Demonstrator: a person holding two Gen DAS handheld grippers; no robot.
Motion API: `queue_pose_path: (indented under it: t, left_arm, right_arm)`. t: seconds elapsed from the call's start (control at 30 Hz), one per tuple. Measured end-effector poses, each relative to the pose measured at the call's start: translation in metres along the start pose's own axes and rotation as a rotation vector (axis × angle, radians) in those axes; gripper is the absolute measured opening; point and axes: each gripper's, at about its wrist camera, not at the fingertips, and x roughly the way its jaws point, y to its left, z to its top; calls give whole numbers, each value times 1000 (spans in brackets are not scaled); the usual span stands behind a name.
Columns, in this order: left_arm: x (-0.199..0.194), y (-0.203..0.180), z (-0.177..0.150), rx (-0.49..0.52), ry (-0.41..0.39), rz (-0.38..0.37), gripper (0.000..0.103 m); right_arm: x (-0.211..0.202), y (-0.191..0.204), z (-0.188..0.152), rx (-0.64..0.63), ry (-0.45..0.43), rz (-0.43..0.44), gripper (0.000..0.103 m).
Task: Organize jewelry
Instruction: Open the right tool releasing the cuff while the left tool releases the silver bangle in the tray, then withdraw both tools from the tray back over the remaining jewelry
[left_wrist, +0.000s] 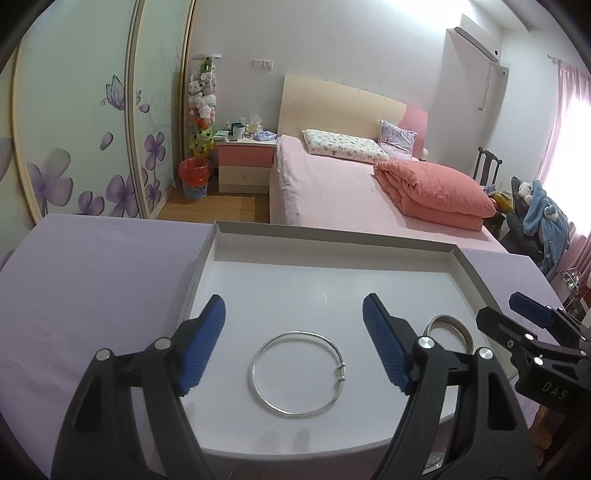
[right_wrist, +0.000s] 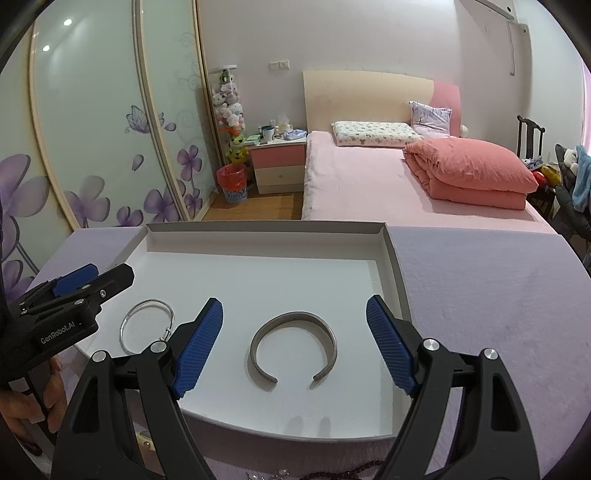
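A shallow white box tray (left_wrist: 332, 236) (right_wrist: 266, 229) lies on a lilac table. A thin silver bangle (left_wrist: 299, 373) (right_wrist: 146, 325) lies in its near left part. A wide grey open cuff (right_wrist: 293, 349) (left_wrist: 448, 328) lies to its right. My left gripper (left_wrist: 293, 314) is open and empty, hovering over the thin bangle. My right gripper (right_wrist: 295, 314) is open and empty, hovering over the cuff. Each gripper shows at the edge of the other's view, the right one (left_wrist: 532, 317) and the left one (right_wrist: 92, 278).
The lilac tabletop (right_wrist: 480, 295) extends on both sides of the tray. Dark beads (right_wrist: 354, 470) and small pieces lie at the near table edge. Beyond are a pink bed (left_wrist: 332, 184), a nightstand (left_wrist: 245, 162) and sliding wardrobe doors (left_wrist: 74, 129).
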Motion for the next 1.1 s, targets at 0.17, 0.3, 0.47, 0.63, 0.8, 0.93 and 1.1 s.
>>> queue_pose_path:
  t: [0.17, 0.3, 0.47, 0.63, 0.8, 0.93, 1.1]
  left_arm:
    - [-13, -3, -2, 6, -9, 5, 75]
    - [-26, -1, -2, -2, -17, 8, 75]
    - [-54, 2, -14, 3, -33, 14, 75]
    - [-89, 8, -36, 1, -43, 11, 75]
    - [-126, 13, -68, 3, -51, 0, 75]
    - [-153, 19, -95, 7, -58, 4, 78]
    - [-176, 30, -122, -6, -66, 20, 78]
  right_arm:
    - [-8, 2, 0, -4, -9, 3, 80]
    - [-21, 2, -2, -6, -24, 4, 80]
    - [-42, 2, -10, -13, -40, 4, 80]
    - [-68, 1, -26, -21, -55, -6, 80]
    - [-97, -5, -56, -16, -38, -14, 80]
    - [-120, -13, -87, -31, -27, -52, 82]
    - [-133, -29, -124, -22, 21, -106, 83]
